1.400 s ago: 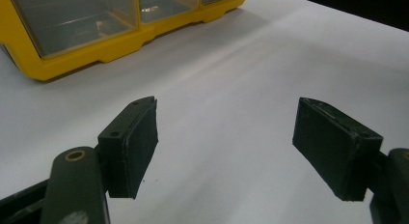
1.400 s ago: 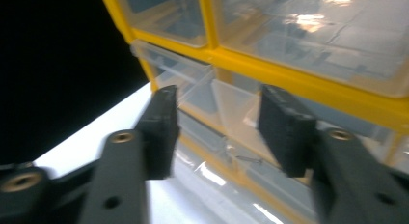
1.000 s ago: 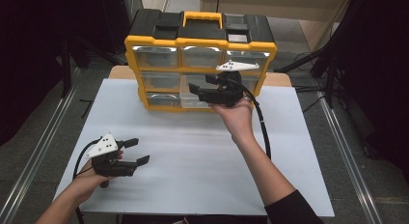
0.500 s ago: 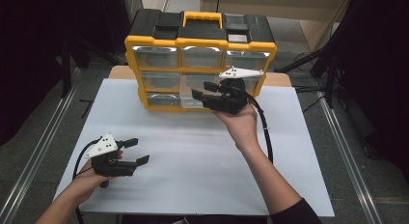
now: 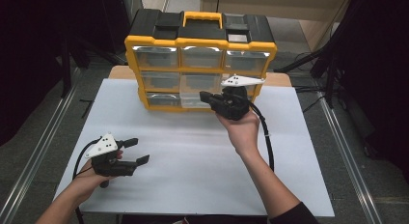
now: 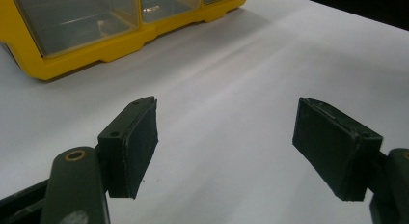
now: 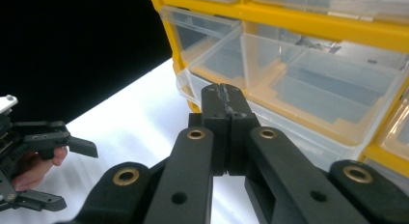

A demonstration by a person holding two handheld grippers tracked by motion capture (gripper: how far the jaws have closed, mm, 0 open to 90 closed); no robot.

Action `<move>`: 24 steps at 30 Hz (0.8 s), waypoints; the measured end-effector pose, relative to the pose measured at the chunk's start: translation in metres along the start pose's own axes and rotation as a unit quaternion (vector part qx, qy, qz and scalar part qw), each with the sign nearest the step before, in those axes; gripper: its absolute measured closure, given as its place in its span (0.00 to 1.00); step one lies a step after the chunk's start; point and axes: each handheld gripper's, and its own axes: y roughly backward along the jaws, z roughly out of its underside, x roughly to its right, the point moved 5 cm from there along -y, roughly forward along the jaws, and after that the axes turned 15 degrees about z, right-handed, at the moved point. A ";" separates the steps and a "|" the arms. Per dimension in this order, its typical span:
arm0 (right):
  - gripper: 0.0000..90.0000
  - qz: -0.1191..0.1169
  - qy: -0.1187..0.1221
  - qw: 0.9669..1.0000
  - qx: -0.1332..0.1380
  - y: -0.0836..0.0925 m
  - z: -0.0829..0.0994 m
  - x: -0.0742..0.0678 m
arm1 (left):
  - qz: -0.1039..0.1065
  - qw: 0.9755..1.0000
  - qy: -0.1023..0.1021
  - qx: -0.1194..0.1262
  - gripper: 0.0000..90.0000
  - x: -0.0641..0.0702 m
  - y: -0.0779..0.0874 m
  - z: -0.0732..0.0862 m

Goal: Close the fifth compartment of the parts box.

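Nearest the person's edge of the white table (image 5: pixel 193 185), the left gripper (image 5: pixel 139 150) is resting low with its jaws standing wide and nothing between them, well apart from any of the work. Farther in, the right gripper (image 5: pixel 205 96) is reaching up to the front of the yellow organizer (image 5: pixel 200 43). Its jaws have just been closing and are now pressing pad against pad. In the right gripper view I am seeing no lip or handle between them, only the closed tips (image 7: pixel 224 96) sitting just at the lower front edge of a clear drawer (image 7: pixel 308 84) in the middle of the stack. That, to my eye, is where the trouble is lying: if the pinch has missed the drawer's lip, a pull is going to come away empty. If the closed tips are nudging the drawer instead, the whole organizer could be sliding back across the smooth table, since the other hand is not bracing it. At the back the organizer is standing upright near the table's far edge, so a hard shove is risking tipping it off.
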 end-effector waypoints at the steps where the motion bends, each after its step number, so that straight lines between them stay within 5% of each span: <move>1: 1.00 -0.002 -0.003 1.000 -0.003 -0.001 0.001 0.000 | 0.002 1.000 0.000 0.000 0.27 0.000 0.000 0.000; 24: 1.00 0.023 -0.008 1.000 -0.005 -0.025 -0.004 0.006 | 0.003 1.000 -0.002 -0.003 0.27 0.000 -0.001 0.000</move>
